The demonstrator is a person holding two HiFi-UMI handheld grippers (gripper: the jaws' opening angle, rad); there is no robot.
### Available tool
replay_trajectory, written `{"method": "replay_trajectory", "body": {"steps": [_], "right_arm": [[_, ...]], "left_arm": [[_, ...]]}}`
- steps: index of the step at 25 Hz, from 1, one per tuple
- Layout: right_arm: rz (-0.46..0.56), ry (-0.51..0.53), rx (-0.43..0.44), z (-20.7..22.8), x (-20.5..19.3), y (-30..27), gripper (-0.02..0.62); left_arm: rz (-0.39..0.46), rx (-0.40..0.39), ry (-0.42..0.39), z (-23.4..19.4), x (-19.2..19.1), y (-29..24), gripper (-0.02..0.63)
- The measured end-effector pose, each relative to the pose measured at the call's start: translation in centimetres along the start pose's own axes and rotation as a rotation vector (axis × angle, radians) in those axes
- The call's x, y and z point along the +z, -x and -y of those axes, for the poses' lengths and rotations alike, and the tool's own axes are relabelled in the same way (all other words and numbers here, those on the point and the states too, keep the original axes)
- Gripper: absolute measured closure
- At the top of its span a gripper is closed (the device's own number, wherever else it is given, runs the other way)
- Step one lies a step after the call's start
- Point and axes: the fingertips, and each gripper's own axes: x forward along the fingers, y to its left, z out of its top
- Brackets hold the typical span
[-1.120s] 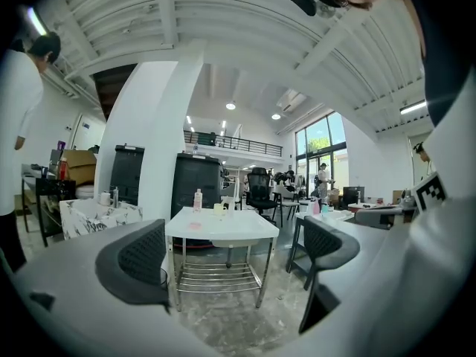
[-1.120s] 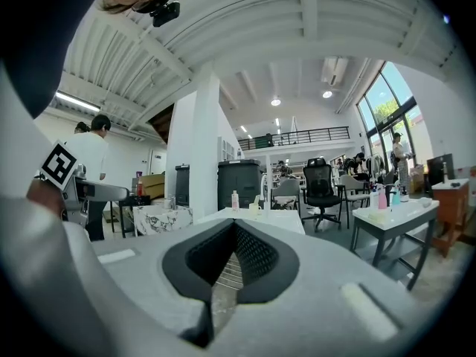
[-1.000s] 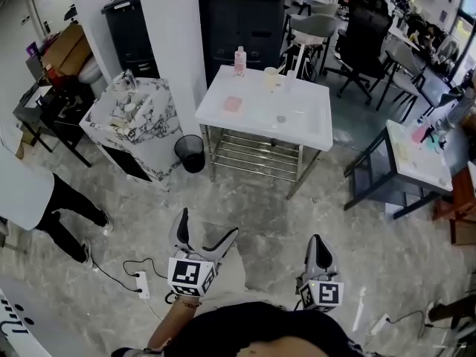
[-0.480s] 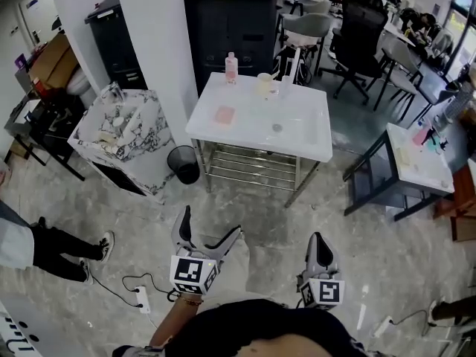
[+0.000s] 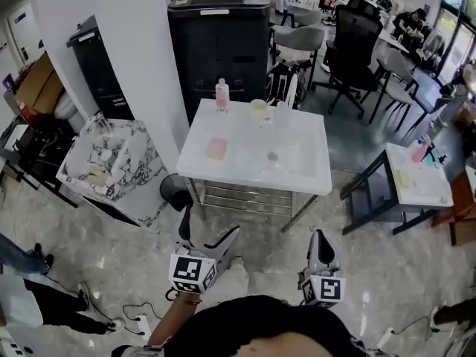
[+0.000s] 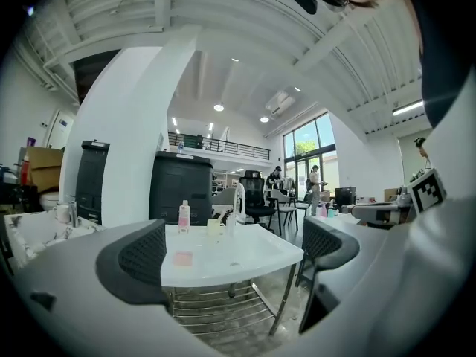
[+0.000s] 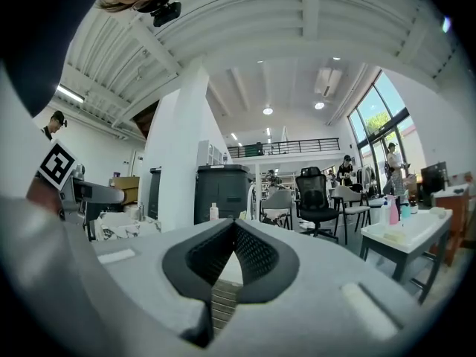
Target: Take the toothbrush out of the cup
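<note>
Head view: the cup [image 5: 258, 110], toothbrush too small to see, stands at the table's [image 5: 301, 171] far edge. Left gripper [image 5: 209, 226] fingers wide, right gripper [image 5: 318, 236] fingers together, both empty. Likely the approach stage; reaching it calls for stepping closer.

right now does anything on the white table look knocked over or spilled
Nothing stands out. The pink bottle and the cup stand upright near the far edge of the white table, and a pink pad lies flat closer in. No spill shows, though the table is too far off for fine detail.
</note>
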Motion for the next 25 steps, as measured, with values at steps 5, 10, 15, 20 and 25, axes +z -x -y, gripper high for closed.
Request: {"method": "replay_trajectory", "body": {"steps": [5,10,15,20,25], "right_arm": [[-0.019,-0.003,0.001,0.5,-0.2,-5.3,0.593],[-0.02,-0.026,-0.013,0.7,0.2,-10.9,0.593],[-0.036,-0.019,-0.034,1.8,0.0,-15.1,0.594],[-0.051,-0.018,-0.033,2.4,-0.2,-17.6,0.592],[-0.076,-0.025,-0.05,3.5,-0.2,-19.5,0.594]], "left_arm": [[-0.015,-0.045,-0.01,-2.1,1.1,-5.7,0.055],[-0.032,-0.08,-0.034,-5.2,1.9,-11.2,0.055],[-0.041,-0.118,-0.06,-6.9,1.8,-16.4,0.055],[-0.039,-0.134,-0.08,-8.0,2.1,-20.9,0.057],[-0.064,-0.153,-0.084,-9.1,1.7,-25.7,0.055]]}}
